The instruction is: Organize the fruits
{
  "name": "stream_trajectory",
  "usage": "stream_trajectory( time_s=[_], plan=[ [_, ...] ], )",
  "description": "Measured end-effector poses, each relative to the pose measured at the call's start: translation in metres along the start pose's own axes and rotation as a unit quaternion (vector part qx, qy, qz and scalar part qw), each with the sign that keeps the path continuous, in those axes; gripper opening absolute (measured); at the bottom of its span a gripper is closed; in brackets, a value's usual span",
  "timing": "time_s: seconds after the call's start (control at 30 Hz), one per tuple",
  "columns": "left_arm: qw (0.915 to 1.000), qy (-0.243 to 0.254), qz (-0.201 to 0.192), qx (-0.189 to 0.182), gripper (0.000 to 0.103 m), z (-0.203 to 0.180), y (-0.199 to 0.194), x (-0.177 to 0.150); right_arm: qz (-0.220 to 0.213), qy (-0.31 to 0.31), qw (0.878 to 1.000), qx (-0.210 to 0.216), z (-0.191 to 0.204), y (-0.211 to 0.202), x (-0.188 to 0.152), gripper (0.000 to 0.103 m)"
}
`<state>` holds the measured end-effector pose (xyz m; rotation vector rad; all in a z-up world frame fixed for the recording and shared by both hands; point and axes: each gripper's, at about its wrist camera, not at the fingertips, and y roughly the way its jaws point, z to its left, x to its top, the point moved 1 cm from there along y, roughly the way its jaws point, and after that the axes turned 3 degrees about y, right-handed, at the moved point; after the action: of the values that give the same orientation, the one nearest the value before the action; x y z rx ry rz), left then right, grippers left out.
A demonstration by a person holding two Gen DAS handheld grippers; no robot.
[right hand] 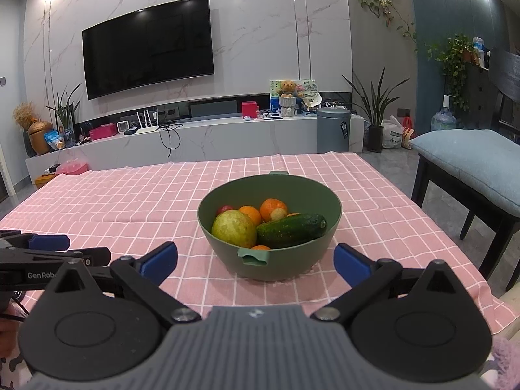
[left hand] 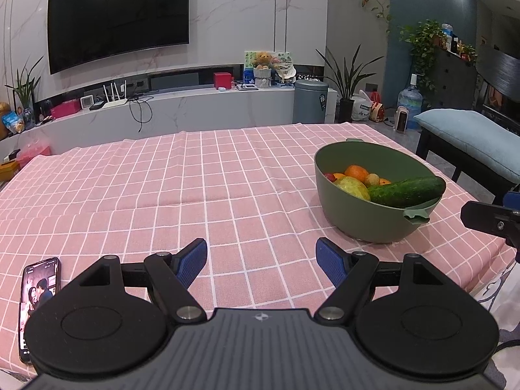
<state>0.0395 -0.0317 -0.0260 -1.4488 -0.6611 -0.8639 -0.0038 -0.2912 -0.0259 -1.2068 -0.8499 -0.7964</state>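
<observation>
Left wrist view: the left gripper [left hand: 261, 261] hovers over the pink checked cloth [left hand: 162, 188], fingers spread wide with nothing between them.
Right wrist view: the right gripper [right hand: 256, 261] faces the bowl [right hand: 292, 260], fingers spread apart and empty, one on each side of the bowl's near wall, not touching it.
Bowl: green, standing on the cloth near the table's right edge; its near rim tab [right hand: 255, 257] points toward the right gripper.
Cucumber [right hand: 291, 230]: lies across the front right of the bowl, its end up against the rim.
Mango [right hand: 234, 229]: yellow-green, front left in the bowl, touching the cucumber.
Oranges [right hand: 271, 208]: behind the mango and cucumber; one more shows at the front rim.
Small red fruit [right hand: 224, 209]: at the back left, behind the mango.
Phone [left hand: 39, 292]: flat on the cloth at the left near edge, screen lit, beside the left gripper.
Other gripper: the right one's finger [left hand: 487, 219] shows at the right edge of the left view, just right of the bowl.
</observation>
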Motion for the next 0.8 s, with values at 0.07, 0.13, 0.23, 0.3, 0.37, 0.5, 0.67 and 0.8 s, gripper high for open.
stream_trajectory(
  time_s=[0.07, 0.13, 0.23, 0.3, 0.37, 0.5, 0.67, 0.8],
  plan=[
    [1.0000, 0.001, -0.001, -0.001, 0.089, -0.0001, 0.0000, 0.0001, 0.000, 0.000, 1.000, 0.000, -0.0003, -0.0002, 0.0000, 0.098],
    [1.0000, 0.002, -0.001, -0.001, 0.089, -0.0002, -0.0001, 0.0001, 0.000, 0.000, 1.000, 0.000, 0.0000, -0.0003, -0.0001, 0.098],
    [1.0000, 0.003, -0.001, -0.001, 0.089, -0.0002, -0.0001, 0.0002, 0.000, -0.001, 1.000, 0.000, 0.0000, -0.0004, -0.0001, 0.098],
    [1.0000, 0.003, -0.001, -0.001, 0.089, -0.0004, -0.0002, 0.0001, 0.000, -0.001, 1.000, -0.001, -0.0001, -0.0005, -0.0001, 0.098],
    [1.0000, 0.003, -0.001, -0.001, 0.089, -0.0004, -0.0001, 0.0002, 0.000, -0.001, 1.000, 0.000, 0.0000, -0.0005, -0.0001, 0.098],
    [1.0000, 0.003, -0.001, -0.001, 0.089, -0.0004, -0.0001, 0.0001, 0.000, -0.001, 1.000, -0.001, 0.0000, -0.0005, -0.0002, 0.098],
    [1.0000, 0.003, -0.001, -0.001, 0.089, -0.0004, -0.0001, 0.0002, 0.001, -0.002, 1.000, -0.001, 0.0004, -0.0006, -0.0005, 0.098],
    [1.0000, 0.003, -0.001, -0.001, 0.089, -0.0004, -0.0001, 0.0002, 0.002, -0.002, 1.000, -0.001, 0.0012, -0.0005, -0.0010, 0.098]
  ],
)
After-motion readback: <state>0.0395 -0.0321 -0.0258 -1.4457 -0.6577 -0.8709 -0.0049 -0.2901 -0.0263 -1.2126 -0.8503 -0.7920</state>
